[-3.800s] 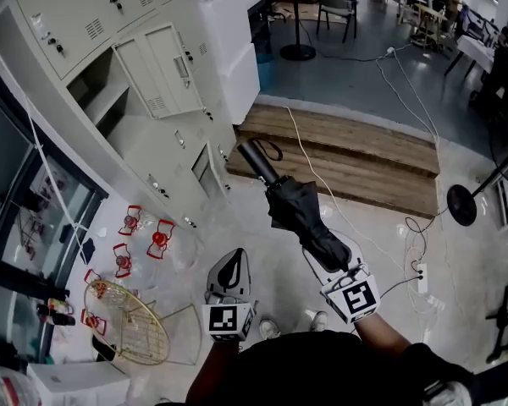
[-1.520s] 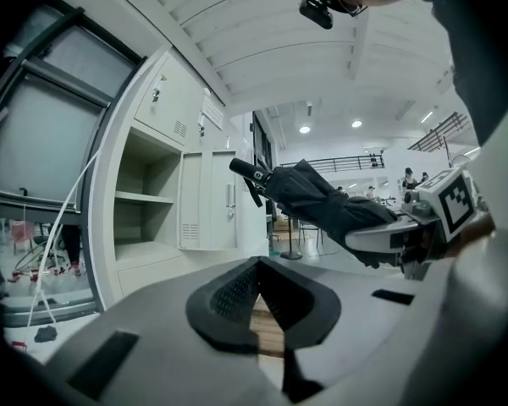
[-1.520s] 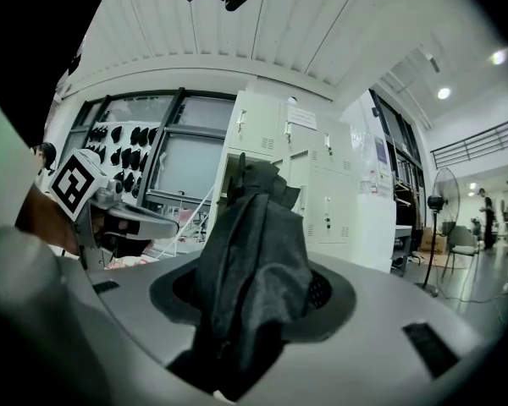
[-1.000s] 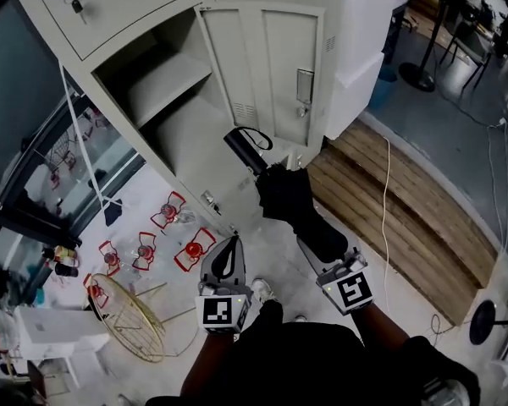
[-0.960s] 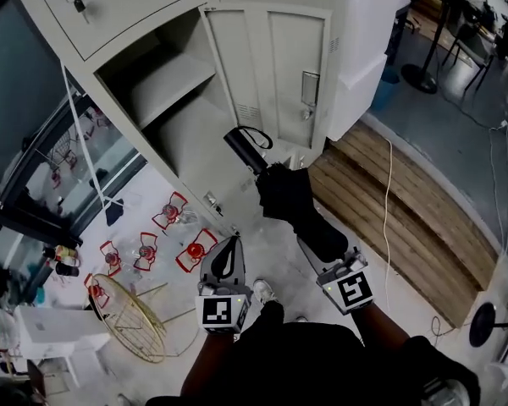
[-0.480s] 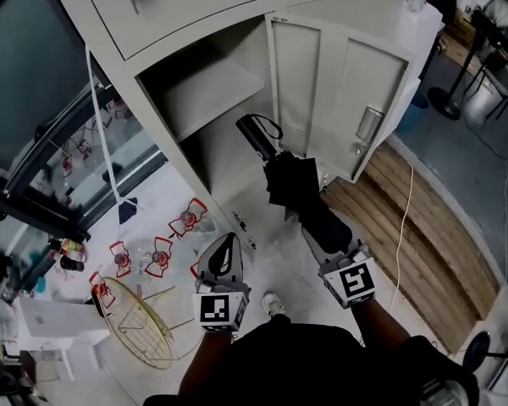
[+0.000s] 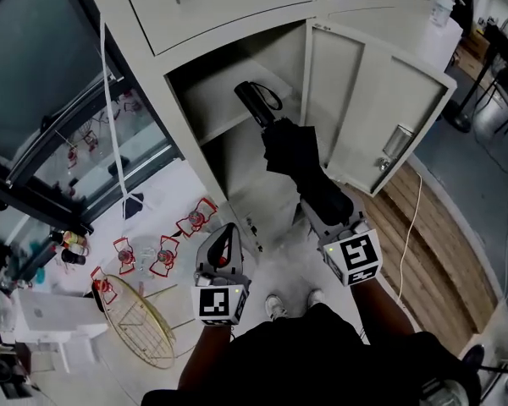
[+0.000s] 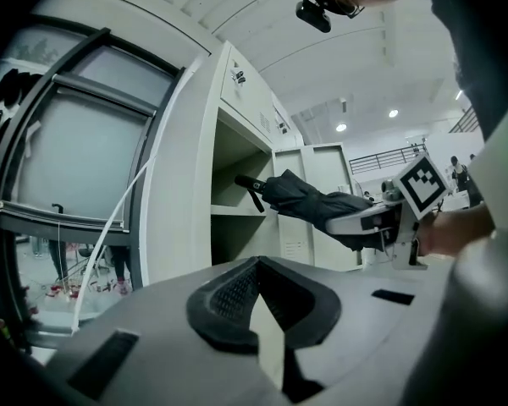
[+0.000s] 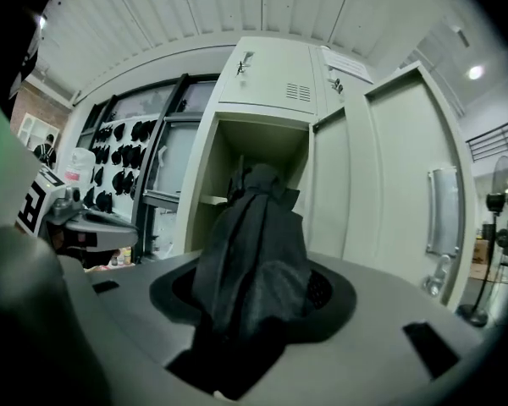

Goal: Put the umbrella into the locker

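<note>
Head view: a folded black fabric umbrella (image 7: pixel 298 163) with a stubby black handle and wrist loop is clenched in the right gripper (image 7: pixel 322 214). Its handle pokes into the open compartment of a tall beige metal locker (image 7: pixel 237 7).

Left gripper view: the left gripper (image 8: pixel 258 299) is closed and empty.

Right gripper view: rumpled black canopy fills the jaws, pointing at the opening.

Pale left tongs (image 7: pixel 228 233), right tongs (image 7: pixel 320 214) — black top (image 7: pixel 322 358)
</note>
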Demonstrator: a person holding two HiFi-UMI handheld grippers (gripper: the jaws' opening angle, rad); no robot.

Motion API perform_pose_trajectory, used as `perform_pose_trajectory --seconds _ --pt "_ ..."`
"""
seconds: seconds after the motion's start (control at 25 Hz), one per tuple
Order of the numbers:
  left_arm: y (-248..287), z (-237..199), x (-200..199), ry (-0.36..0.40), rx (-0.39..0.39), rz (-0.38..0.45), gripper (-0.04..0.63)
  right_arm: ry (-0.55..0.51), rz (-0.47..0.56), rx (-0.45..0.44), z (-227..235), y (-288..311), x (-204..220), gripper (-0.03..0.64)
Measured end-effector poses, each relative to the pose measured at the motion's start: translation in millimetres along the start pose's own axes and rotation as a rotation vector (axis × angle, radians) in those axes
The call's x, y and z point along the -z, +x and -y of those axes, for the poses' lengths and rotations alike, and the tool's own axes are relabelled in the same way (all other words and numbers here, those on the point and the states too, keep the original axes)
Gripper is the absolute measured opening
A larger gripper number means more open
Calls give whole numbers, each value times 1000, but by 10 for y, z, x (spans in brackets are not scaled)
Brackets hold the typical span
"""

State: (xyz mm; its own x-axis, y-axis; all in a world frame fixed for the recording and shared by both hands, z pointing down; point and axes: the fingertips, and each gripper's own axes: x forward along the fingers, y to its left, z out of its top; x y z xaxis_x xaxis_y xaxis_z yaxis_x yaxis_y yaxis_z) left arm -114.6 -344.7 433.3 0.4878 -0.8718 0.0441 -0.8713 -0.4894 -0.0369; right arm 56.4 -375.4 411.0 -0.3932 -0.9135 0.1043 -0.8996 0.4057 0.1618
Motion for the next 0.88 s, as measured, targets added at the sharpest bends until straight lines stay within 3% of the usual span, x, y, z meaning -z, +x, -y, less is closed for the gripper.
perform_pose_trajectory --seconds 0.64,0.88 --pt "159 -107 -47 -10 -119 8 -3 -7 70 -119 152 1131 -705 213" --pt "167 -115 -95 -21 -162 32 -3 -14 42 -162 170 1592 -982 213"
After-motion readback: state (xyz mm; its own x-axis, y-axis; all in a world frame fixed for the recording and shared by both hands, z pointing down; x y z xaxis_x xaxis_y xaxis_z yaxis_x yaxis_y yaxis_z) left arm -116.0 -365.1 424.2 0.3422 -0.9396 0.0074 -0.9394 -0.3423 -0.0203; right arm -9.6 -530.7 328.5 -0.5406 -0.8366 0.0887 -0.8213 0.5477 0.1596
